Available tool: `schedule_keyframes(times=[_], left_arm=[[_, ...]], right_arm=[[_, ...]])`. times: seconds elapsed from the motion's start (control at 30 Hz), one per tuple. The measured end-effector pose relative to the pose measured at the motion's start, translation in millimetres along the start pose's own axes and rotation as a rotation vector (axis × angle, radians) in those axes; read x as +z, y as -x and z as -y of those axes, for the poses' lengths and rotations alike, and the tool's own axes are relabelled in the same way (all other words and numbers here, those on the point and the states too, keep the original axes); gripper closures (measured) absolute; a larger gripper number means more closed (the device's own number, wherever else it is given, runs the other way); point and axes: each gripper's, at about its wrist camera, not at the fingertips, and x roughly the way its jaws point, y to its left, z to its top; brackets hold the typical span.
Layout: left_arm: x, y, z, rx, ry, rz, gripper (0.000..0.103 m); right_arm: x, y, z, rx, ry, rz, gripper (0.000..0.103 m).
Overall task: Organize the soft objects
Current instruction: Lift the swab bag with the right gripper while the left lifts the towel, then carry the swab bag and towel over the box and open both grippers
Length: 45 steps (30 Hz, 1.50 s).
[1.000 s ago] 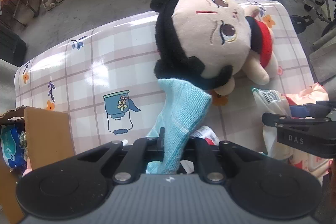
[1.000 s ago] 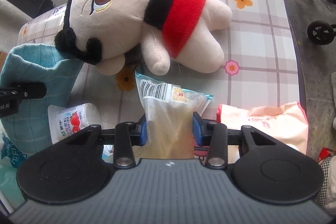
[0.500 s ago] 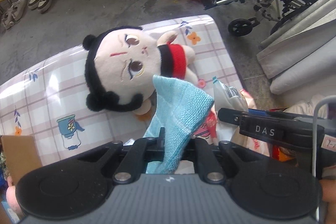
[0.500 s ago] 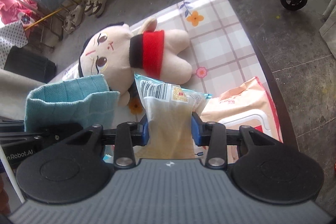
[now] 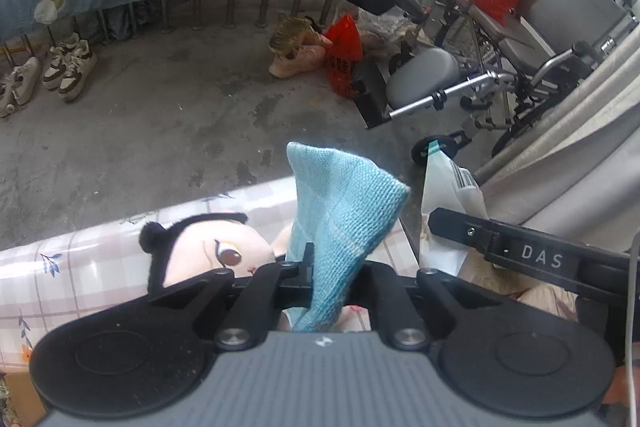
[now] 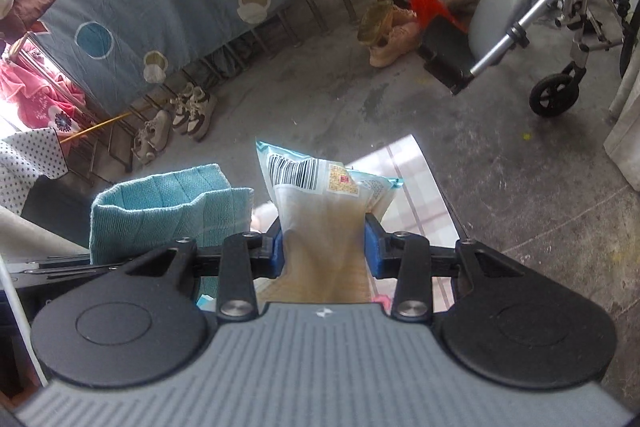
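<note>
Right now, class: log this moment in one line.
left hand-held gripper: shut on towel | right hand-held gripper: shut on packet | doll: on table

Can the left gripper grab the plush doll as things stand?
Probably not: the left gripper is shut on the blue cloth, so its fingers are occupied. The plush doll lies uncovered on the table below.

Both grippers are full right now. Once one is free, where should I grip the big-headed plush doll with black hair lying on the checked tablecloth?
Judging from the left wrist view, the plush doll lies on its side on the checked tablecloth, its head too broad for the jaws. Its body is hidden behind the teal knitted cloth, so probably come from above and pinch the narrower neck or a limb.
</note>
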Motion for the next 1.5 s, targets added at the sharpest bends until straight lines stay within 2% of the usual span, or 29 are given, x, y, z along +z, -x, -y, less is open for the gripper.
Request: schedule_keyframes(times=[0.13, 0.23, 0.43, 0.63, 0.8, 0.9, 1.1, 1.2, 1.3, 1.37, 1.5], left_arm=[[9, 28, -30, 0.044, 0.048, 0.067, 0.096], [6, 57, -59, 0.071, 0.096, 0.109, 0.096], [-24, 126, -133, 0.129, 0.186, 0.161, 0.096], [-79, 199, -211, 0.221, 0.225, 0.168, 0.096], [-138, 234, -279, 0.282, 0.275, 0.109, 0.096], [-179, 249, -317, 0.308, 0.303, 0.057, 0.096], [-265, 251, -374, 0.302, 0.358, -0.104, 0.096], [-309, 236, -389, 0.306, 0.364, -0.215, 0.096], [-347, 220, -402, 0.314, 0.374, -0.321, 0.096], [-364, 209, -409, 0.322, 0.369, -0.364, 0.096], [-380, 197, -416, 0.328, 0.356, -0.402, 0.096]], right_arm=[[20, -2, -29, 0.055, 0.024, 0.034, 0.067], [25, 0, -68, 0.101, 0.057, 0.046, 0.067], [4, 5, -168, 0.223, 0.099, 0.026, 0.067], [-61, 8, -286, 0.372, 0.107, -0.062, 0.067], [-138, 9, -381, 0.435, 0.133, -0.156, 0.067], [-186, 6, -423, 0.45, 0.136, -0.229, 0.067], [-295, -10, -469, 0.396, 0.146, -0.41, 0.067], [-349, -24, -467, 0.326, 0.146, -0.504, 0.067], [-388, -37, -459, 0.241, 0.155, -0.573, 0.067], [-408, -44, -458, 0.17, 0.178, -0.583, 0.067], [-421, -53, -461, 0.043, 0.249, -0.527, 0.065]])
